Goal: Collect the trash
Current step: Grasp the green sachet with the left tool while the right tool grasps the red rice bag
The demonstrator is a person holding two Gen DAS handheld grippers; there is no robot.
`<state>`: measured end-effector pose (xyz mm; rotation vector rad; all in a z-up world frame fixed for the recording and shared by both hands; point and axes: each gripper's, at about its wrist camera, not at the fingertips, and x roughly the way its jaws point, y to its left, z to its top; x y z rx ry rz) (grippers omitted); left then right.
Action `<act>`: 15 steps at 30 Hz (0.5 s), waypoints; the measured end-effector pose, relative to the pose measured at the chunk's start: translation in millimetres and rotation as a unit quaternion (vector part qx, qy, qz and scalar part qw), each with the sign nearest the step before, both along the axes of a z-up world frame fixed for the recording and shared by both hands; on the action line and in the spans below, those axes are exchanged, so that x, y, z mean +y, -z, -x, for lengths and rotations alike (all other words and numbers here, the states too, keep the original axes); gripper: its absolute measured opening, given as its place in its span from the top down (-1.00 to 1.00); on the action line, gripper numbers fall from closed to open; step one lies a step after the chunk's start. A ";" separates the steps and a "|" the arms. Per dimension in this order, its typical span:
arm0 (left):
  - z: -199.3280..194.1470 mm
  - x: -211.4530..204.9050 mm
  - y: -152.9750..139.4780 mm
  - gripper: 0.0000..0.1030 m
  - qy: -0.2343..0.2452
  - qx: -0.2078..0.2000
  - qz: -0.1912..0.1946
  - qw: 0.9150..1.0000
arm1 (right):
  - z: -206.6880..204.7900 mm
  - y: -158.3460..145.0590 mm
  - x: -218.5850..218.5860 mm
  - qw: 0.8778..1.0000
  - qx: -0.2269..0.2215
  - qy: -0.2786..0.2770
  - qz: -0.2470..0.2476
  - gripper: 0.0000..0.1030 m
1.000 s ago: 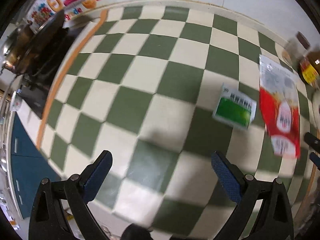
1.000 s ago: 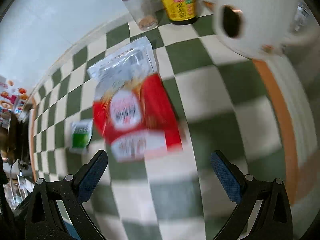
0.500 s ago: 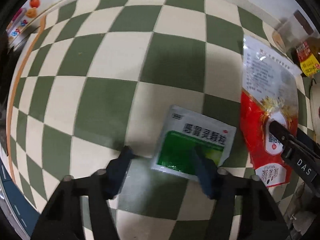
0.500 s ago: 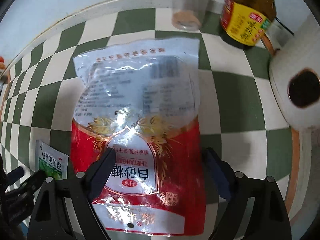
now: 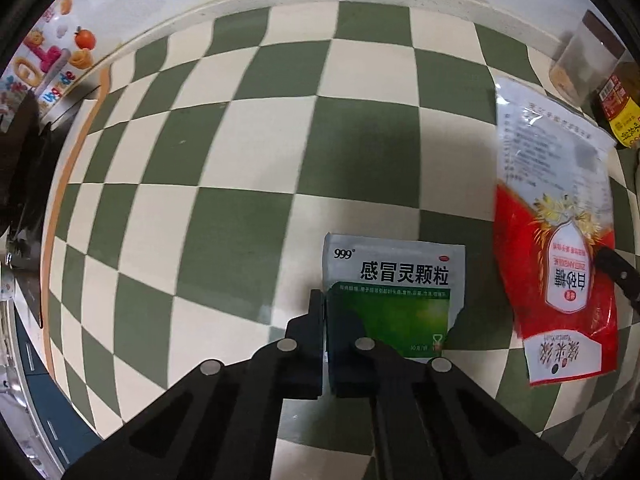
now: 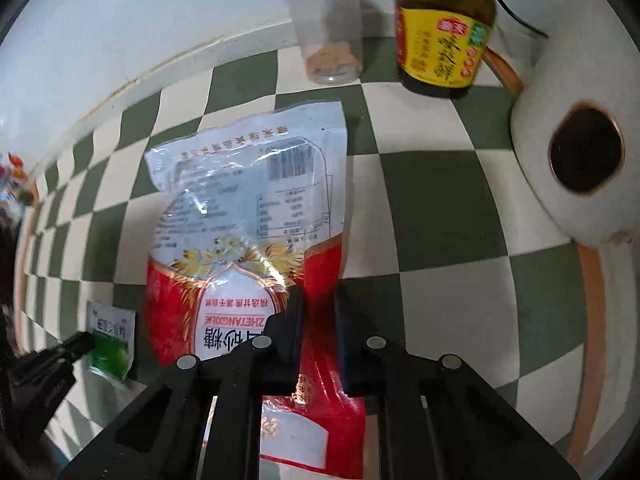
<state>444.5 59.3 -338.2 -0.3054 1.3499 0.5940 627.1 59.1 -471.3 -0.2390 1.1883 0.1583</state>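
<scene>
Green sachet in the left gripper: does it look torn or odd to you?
Yes. The green sachet has a ragged tear at its lower right corner, so it looks already opened. The left gripper is shut on its left edge. The red sugar bag, pinched by the right gripper, looks crinkled.

R gripper (image 6: 318,320) jaws pinch the red bag (image 6: 248,248), which lies flat on the checked cloth (image 6: 440,220). Far ahead: clear jar (image 6: 328,36) & brown bottle (image 6: 444,28). White pot (image 6: 580,152) to the right. Green packet (image 6: 110,338) far left w/ L gripper (image 6: 76,344) on it.
</scene>
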 end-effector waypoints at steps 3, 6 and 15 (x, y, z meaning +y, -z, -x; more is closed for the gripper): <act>10.6 -3.2 -13.0 1.00 -0.007 -0.007 -0.009 1.000 | 10.1 -10.5 -5.7 0.999 -0.004 0.010 -0.033 0.73; 12.7 -13.3 -22.6 1.00 -0.013 -0.017 -0.015 1.000 | 20.7 -21.0 -9.4 0.998 -0.006 0.010 -0.060 0.74; 28.7 3.4 -53.3 1.00 -0.033 -0.051 -0.024 0.998 | 46.3 -56.7 -18.2 0.994 -0.015 -0.006 -0.109 0.76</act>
